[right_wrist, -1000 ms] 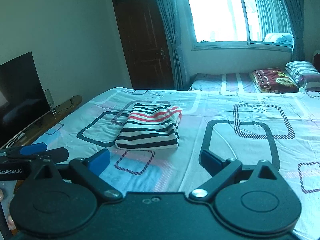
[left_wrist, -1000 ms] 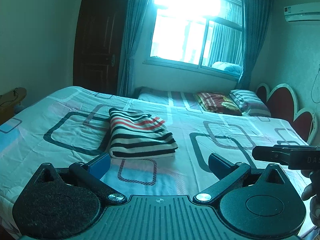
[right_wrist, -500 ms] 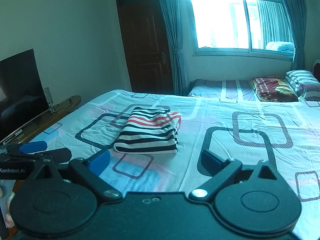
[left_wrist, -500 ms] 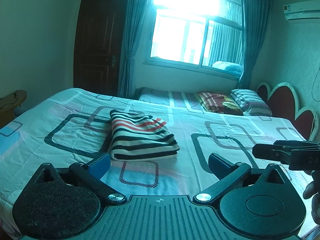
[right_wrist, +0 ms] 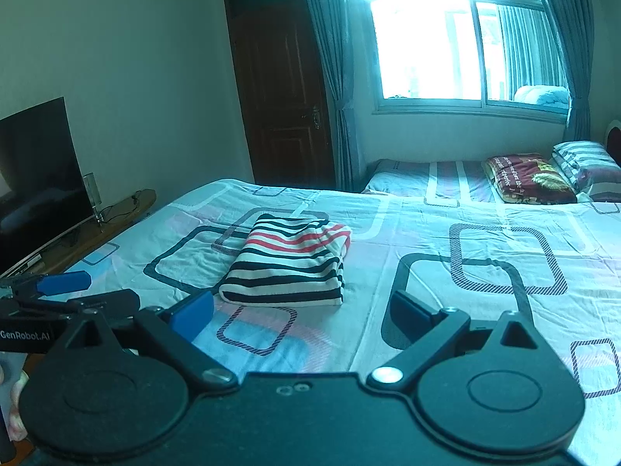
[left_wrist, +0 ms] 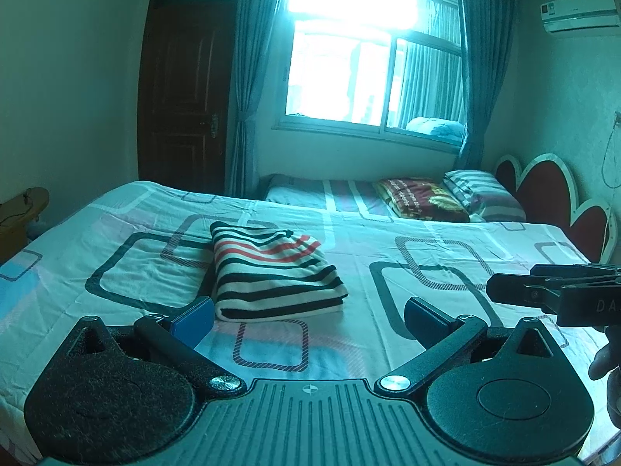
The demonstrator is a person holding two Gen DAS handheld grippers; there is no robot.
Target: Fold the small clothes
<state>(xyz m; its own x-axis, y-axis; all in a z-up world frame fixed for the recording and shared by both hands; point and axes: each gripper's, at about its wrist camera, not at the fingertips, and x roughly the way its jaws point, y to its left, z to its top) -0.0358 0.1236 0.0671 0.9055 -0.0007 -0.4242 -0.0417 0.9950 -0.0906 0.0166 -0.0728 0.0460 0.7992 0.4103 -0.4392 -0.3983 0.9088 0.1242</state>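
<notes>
The striped garment (left_wrist: 273, 272) lies folded into a neat rectangle on the bed (left_wrist: 446, 240), left of centre on the patterned sheet. The left gripper (left_wrist: 308, 316) hangs just short of it, fingers spread wide and empty. The right gripper (right_wrist: 302, 312) hovers alongside, its fingers apart too, clear of the cloth

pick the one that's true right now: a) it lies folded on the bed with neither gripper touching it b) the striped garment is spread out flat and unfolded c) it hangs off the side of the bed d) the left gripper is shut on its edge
a: the striped garment sits as a folded stack on the bed, while the left gripper and right gripper are both open, held short of it with nothing between their fingers.
</notes>
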